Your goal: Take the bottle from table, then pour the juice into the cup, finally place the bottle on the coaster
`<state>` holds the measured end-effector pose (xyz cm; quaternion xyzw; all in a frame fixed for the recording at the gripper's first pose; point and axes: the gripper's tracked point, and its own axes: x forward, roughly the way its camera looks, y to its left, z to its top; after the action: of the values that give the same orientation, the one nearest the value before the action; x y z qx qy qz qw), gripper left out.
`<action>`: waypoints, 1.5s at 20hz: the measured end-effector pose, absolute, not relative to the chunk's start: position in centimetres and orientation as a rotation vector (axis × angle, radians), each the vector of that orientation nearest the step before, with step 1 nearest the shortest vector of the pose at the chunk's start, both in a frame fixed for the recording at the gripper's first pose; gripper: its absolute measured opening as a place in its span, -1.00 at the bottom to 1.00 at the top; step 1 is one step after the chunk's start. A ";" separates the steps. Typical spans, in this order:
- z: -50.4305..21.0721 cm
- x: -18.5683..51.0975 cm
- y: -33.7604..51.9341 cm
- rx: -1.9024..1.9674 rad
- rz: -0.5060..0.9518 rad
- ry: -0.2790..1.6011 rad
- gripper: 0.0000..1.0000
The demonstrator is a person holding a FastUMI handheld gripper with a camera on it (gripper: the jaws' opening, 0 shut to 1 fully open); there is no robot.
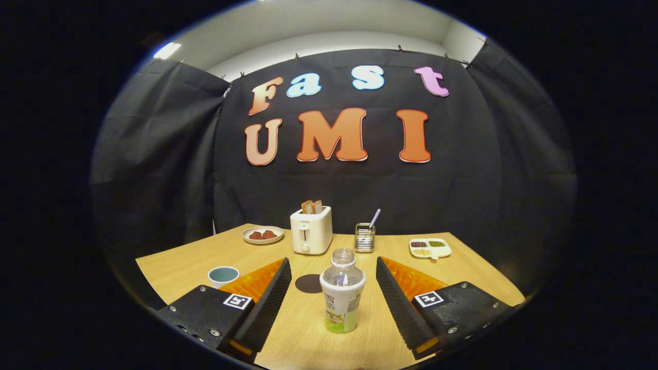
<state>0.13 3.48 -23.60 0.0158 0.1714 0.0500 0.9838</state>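
Now claw (329, 288) spread wide, bottle (342, 293) upright between fingers, untouched; coaster (308, 283) at ten o'clock of it, cup (223, 276) farther left on worktop (195, 262).

The gripper (331, 290) hangs with fingers spread wide, the bottle (342, 293) standing upright between them, touched by neither. The dark coaster (309, 283) lies just beyond it, the cup (223, 276) sits off left, and a toaster (311, 229) stands farther back.
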 end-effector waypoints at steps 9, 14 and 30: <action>-30.3 1.8 2.3 0.030 0.068 0.440 0.98; -33.0 2.4 2.3 0.072 0.056 0.479 0.95; -35.9 3.0 2.9 0.062 0.020 0.549 0.24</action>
<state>3.00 2.88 -35.85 0.0307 0.2710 0.0097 0.9620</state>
